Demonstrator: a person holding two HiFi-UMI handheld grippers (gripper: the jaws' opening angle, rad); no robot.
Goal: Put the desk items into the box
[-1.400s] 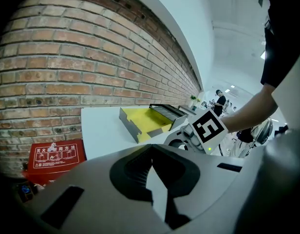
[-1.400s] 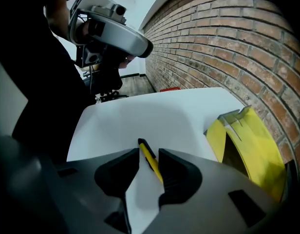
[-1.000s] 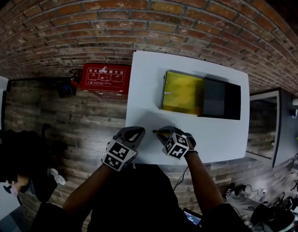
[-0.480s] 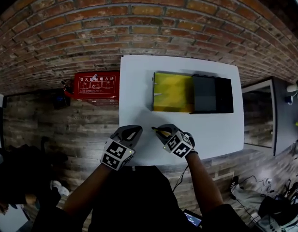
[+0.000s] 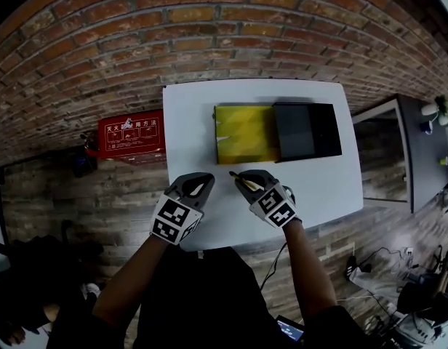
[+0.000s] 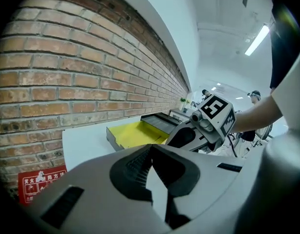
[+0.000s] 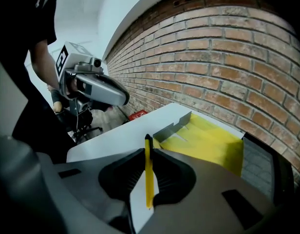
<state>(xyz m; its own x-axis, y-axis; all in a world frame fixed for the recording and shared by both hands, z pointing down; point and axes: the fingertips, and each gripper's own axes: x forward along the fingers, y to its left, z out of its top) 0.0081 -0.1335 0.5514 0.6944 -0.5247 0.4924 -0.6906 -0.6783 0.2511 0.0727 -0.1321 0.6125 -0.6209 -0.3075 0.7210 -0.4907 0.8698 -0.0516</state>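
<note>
The right gripper [image 5: 247, 180] covers most of the slim yellow pencil [image 5: 235, 175]; print on the red rectangular sign [image 5: 129, 132], at the table's [image 5: 318, 184] 9 o'clock, is unreadably small.

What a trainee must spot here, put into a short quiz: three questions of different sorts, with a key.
1. Multiple choice: the right tool grips A) a thin yellow pencil with a black tip; B) a red marker; C) nothing.
2. True or false: the shallow open box with a yellow lining on the white table already holds the pencil.
3. Fill in: the left tool has its jaws ___, with nothing between them.
Key: 1 A; 2 false; 3 together.
</note>
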